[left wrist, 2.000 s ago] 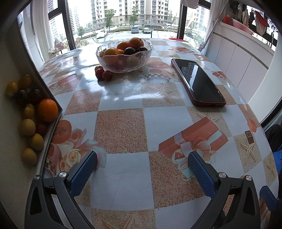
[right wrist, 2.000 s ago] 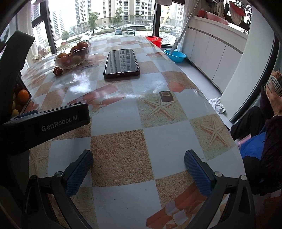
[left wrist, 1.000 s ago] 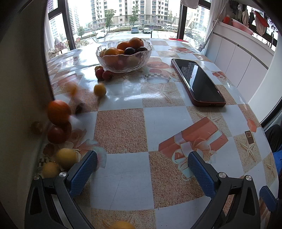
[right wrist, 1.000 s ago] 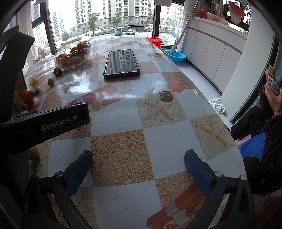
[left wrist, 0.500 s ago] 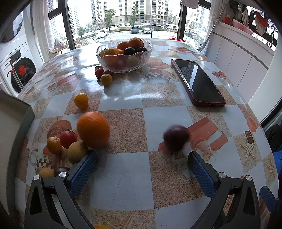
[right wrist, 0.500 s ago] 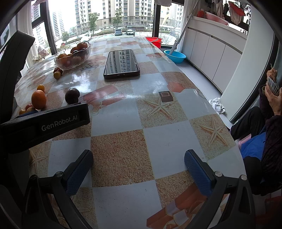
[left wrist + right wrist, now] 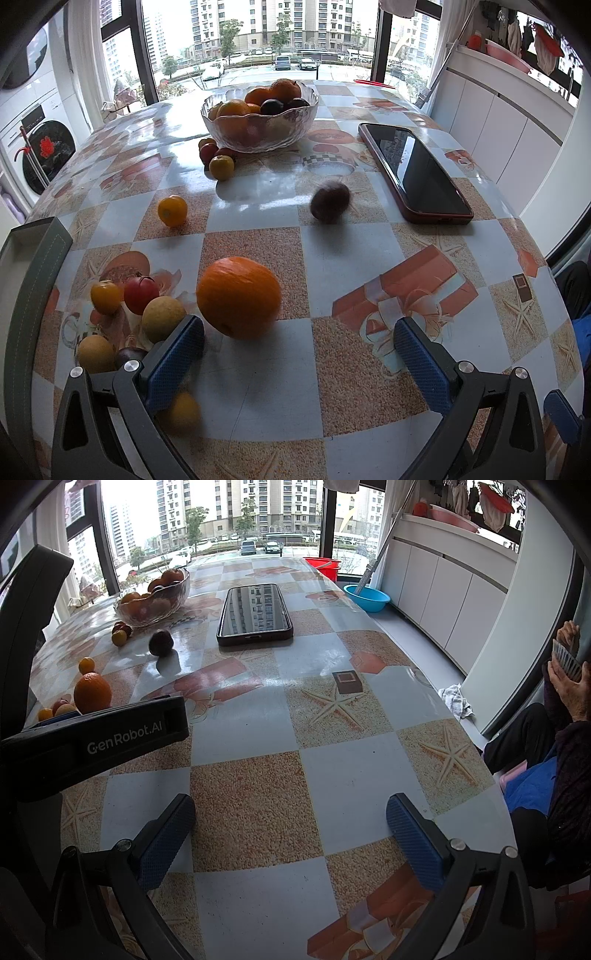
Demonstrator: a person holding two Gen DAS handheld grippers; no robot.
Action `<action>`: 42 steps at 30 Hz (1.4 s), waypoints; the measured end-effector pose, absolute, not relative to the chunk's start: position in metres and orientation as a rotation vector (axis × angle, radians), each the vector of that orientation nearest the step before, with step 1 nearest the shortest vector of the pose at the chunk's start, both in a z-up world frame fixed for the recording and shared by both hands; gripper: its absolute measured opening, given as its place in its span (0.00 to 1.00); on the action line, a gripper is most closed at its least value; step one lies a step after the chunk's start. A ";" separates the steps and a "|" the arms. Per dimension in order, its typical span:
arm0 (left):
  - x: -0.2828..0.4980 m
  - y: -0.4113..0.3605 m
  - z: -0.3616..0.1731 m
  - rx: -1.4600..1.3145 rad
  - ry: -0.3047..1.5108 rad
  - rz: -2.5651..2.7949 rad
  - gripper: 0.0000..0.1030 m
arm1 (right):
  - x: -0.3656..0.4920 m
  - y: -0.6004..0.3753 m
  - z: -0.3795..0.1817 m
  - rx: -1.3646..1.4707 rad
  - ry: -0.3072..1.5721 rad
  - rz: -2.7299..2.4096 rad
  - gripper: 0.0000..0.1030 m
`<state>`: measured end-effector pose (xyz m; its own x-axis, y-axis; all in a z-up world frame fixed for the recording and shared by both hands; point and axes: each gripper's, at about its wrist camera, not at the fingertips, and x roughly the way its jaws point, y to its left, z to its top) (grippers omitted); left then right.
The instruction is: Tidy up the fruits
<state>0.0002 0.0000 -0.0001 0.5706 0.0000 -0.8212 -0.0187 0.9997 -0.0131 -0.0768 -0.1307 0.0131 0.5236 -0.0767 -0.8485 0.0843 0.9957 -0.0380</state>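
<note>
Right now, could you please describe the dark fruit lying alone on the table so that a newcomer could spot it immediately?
Start at the glass bowl of fruit at the table's far end, then look nearer, toward the phone lying flat. The dark plum sits alone between them on the cloth, the only dark purple fruit in the open; the loose fruits around it are orange, yellow or red.

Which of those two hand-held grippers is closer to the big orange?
Left. The left hand-held gripper is open just behind the big orange; the right hand-held gripper sits farther off to the orange's right.
</note>
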 end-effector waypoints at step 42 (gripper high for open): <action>-0.081 0.129 -0.006 -0.062 0.973 0.008 1.00 | -0.072 -0.120 0.017 0.027 1.079 -0.068 1.00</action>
<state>-0.0805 0.1285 -0.0057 0.5630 -0.0211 -0.8262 -0.0347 0.9982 -0.0492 -0.0723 -0.1196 0.0173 0.4705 -0.0426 -0.8813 0.0689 0.9976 -0.0114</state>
